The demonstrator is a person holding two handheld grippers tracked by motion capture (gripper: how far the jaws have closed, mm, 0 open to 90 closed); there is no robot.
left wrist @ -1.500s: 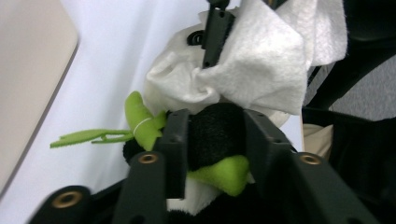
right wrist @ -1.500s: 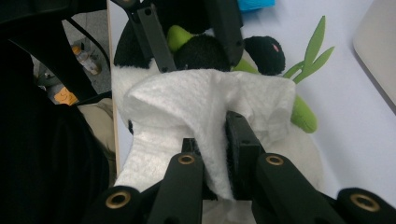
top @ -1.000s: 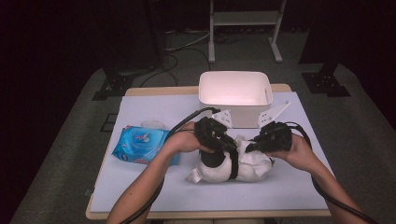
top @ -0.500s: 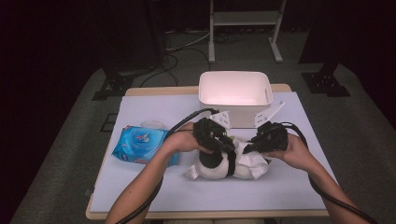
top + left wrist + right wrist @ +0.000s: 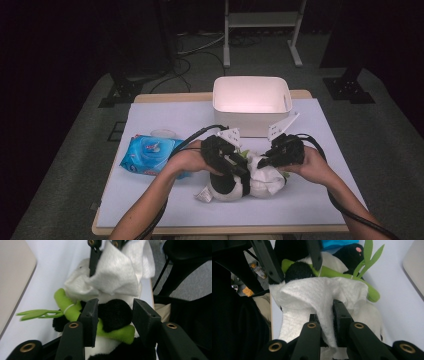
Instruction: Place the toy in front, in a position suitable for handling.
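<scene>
A black-and-white plush panda toy holding a green felt bamboo stalk (image 5: 235, 184) lies on its side on the pale lavender mat of the wooden table (image 5: 160, 112), near the front edge and between the person's two hands. The left gripper (image 5: 113, 315) straddles the panda's black arm: its jaws have just been opening, and they now stand a little apart on either side of the fur, the right pad clear of it and the left one close against it, so the toy is steadied more than squeezed. The right gripper (image 5: 327, 315) is pressed together on a fold of a crumpled white wet wipe (image 5: 319, 296), which drapes over the panda's body; pinching the sheet this way likely lets it be rubbed across the plush while the other hand keeps the toy from sliding. A blue pack of wipes (image 5: 147, 155) sits just left of the hands, near enough to supply sheets. A white rectangular plastic bin (image 5: 251, 95) stands behind the toy, empty as far as I can see
</scene>
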